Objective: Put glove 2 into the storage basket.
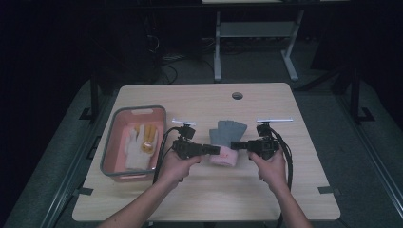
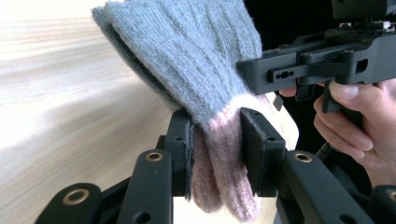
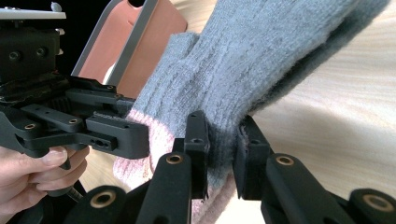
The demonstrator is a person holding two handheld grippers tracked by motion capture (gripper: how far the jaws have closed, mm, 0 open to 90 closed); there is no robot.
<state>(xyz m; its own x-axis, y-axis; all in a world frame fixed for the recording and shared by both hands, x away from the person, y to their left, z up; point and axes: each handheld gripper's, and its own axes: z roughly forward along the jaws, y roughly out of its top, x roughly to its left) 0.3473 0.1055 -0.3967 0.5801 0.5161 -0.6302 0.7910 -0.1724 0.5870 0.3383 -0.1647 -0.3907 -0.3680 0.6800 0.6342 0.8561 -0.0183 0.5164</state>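
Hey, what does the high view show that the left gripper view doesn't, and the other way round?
High view: the pink bin with a white and yellow glove inside it, left of the hands, and the whole table. Left gripper view: the left gripper jaws pinching the pink cuff, seen close up. Both: the grey knit glove and the right gripper gripping it.

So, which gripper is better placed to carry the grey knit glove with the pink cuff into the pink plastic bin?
Left, probably. The left gripper is shut on the grey knit glove's pink cuff and sits nearer the pink plastic bin. The right gripper, also shut on it, is farther away.
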